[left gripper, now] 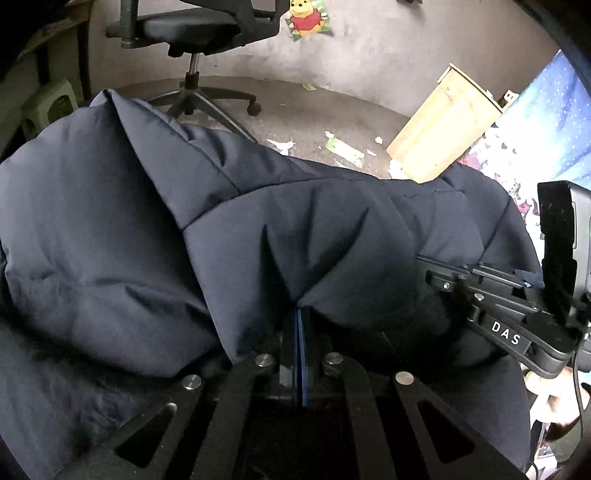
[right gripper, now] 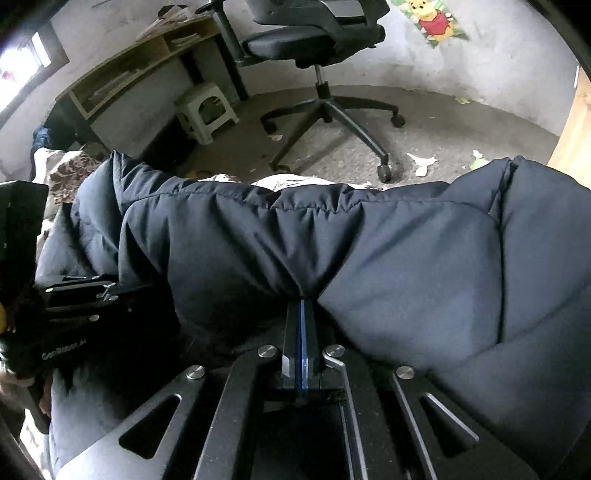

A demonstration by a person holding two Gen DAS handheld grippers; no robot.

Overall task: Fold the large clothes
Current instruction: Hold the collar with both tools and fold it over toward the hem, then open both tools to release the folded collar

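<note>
A big, puffy, dark navy quilted jacket [left gripper: 258, 229] lies heaped across a bed, spreading from one side of it to the other, with its far edge bunched along the side of the bed that faces the floor. A person holds 2 black two-finger grippers low over it, side by side, both tipped steeply down into the fabric. The left gripper [left gripper: 300, 314] has its blue-edged fingers pressed together with a pinch of the jacket's cloth caught at their tips, the fabric puckering into tight creases that fan out from that spot. The right gripper [right gripper: 303, 302] stands the same way, its jaws together and clamped on a fold of the jacket, with wrinkles pulling toward the pinch. In the left wrist view the right gripper shows at the right edge, lying across the jacket; in the right wrist view the left one sits at the left edge in shadow. At the bed's left end a brown-and-cream patterned bedcover [right gripper: 70, 170] peeks out beyond the jacket, and at the right end a blue starry printed sheet [left gripper: 546, 122] shows. Beyond the bed, a black swivel office chair [right gripper: 317, 48] stands on the grey concrete floor [right gripper: 461, 125], which is littered with torn paper scraps [right gripper: 421, 162]. A pale plastic step stool [right gripper: 207, 110] sits beside a light wooden desk [right gripper: 140, 70], a light wooden board [left gripper: 443, 122] leans near the bed's right end, and a yellow bear poster [left gripper: 306, 18] hangs on the grey wall.
</note>
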